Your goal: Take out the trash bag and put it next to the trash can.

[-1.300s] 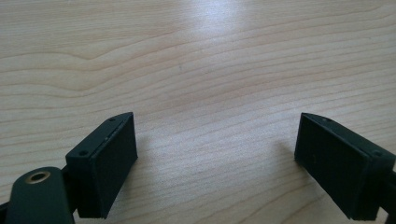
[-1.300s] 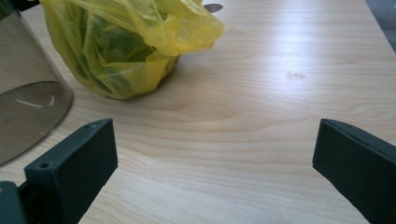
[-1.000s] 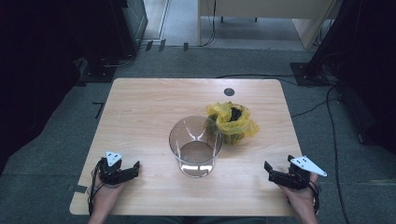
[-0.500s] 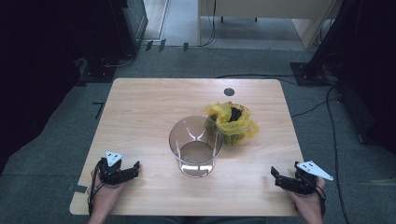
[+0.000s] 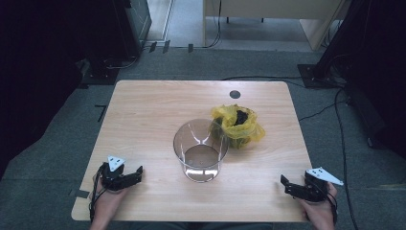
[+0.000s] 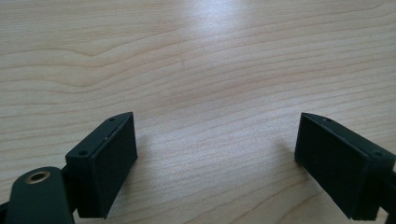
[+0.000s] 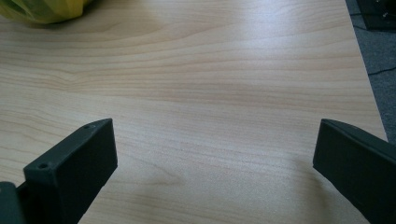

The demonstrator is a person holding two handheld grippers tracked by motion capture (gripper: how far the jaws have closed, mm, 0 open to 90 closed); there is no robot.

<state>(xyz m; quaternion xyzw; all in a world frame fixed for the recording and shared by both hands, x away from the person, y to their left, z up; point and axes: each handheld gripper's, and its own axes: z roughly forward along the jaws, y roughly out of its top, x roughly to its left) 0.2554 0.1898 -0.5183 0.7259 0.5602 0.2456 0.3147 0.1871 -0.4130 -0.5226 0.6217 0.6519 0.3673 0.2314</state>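
Nearest the person, the left tool (image 5: 128, 177) rests low on the surface (image 5: 153, 110) at its near left corner, its jaws wide apart with nothing but bare wood grain between them in the left gripper view (image 6: 215, 158). At the near right corner the right tool (image 5: 293, 187) lies the same way, jaws spread and empty, and the right gripper view (image 7: 215, 172) shows open wood ahead with a yellow edge of the bag (image 7: 44, 10) at its top left. Both tools sit well apart from the things in the middle, so the work looks to be at a resting stage, either just before a first reach or between steps. Farther in stands the clear glass bowl (image 5: 200, 151), upright and seemingly empty, about midway between the two tools. Just behind it and to its right, touching or nearly touching its rim, sits the crumpled yellow bag (image 5: 238, 125), its mouth open on something dark inside that is too small to identify. The next move likely calls for the right tool to travel forward and left to the bag, coming in above the loose plastic and closing on a gathered fold, while the left tool could steady the bowl, whose thin wall could slide or tip if nudged.
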